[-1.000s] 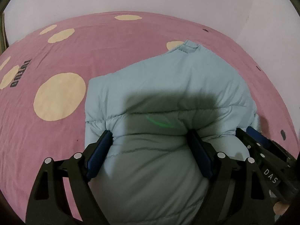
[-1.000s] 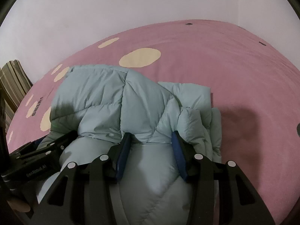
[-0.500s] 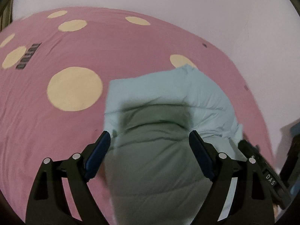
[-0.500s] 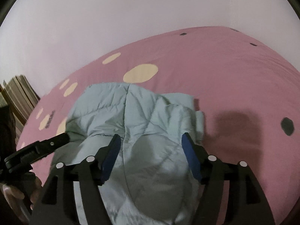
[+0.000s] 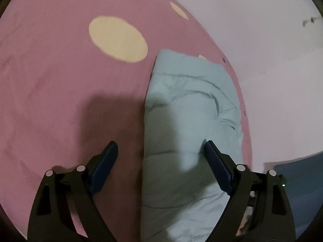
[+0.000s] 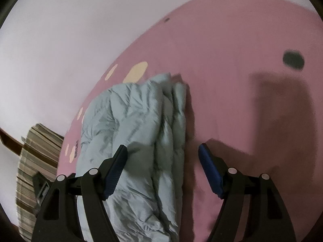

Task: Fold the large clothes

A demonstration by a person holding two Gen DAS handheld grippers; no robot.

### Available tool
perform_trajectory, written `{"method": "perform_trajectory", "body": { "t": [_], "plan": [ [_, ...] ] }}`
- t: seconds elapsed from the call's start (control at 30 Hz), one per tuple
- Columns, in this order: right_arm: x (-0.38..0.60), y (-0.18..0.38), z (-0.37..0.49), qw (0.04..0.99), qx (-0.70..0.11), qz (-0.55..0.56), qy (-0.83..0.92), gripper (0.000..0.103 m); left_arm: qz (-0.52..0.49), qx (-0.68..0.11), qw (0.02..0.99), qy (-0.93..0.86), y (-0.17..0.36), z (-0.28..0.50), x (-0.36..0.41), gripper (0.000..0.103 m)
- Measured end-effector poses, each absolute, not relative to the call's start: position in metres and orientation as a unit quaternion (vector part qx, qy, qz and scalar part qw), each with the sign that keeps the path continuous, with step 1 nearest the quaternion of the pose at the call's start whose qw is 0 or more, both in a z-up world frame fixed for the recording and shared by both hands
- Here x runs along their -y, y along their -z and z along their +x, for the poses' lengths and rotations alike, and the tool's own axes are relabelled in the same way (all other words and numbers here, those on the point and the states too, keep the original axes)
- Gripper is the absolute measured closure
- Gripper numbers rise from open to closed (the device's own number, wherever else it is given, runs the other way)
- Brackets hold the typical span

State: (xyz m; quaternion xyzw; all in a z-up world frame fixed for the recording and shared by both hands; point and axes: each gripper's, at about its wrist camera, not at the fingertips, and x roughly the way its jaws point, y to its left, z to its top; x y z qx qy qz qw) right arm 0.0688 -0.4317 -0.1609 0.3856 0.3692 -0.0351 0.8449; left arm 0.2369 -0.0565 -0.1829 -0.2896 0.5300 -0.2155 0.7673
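Both hand-held grippers, left and right, open, empty; folded jacket between them, long axis running away.

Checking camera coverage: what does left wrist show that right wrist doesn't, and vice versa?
Left wrist only: the large cream dot on the pink bedspread, a dark blue surface at the lower right, and the left hand-held gripper, open, with the jacket's edge between its fingers.

Right wrist only: a striped cloth at the left edge, a dark dot on the bedspread, the jacket's stacked folded edge, and the right hand-held gripper, open.

Both: the folded light blue puffer jacket lying on the bedspread, and the pale wall.
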Motion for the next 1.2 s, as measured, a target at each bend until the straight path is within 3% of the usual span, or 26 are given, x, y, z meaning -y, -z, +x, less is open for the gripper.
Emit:
{"method": "perform_trajectory", "body": {
  "t": [0.8,0.93,1.2],
  "plan": [
    [0.413,0.182,0.089,0.824,-0.354,0.442,-0.016,0.028,-0.358,-0.525,0.742,0.212,0.196,0.231,0.079,0.015],
    [0.402,0.180,0.099,0.828,-0.357,0.431,-0.023,0.028,-0.371,-0.534,0.728,0.217,0.201,0.232,0.089,0.021],
    [0.394,0.180,0.101,0.828,-0.355,0.432,-0.035,0.053,-0.348,-0.533,0.737,0.228,0.207,0.234,0.102,0.041]
  ]
}}
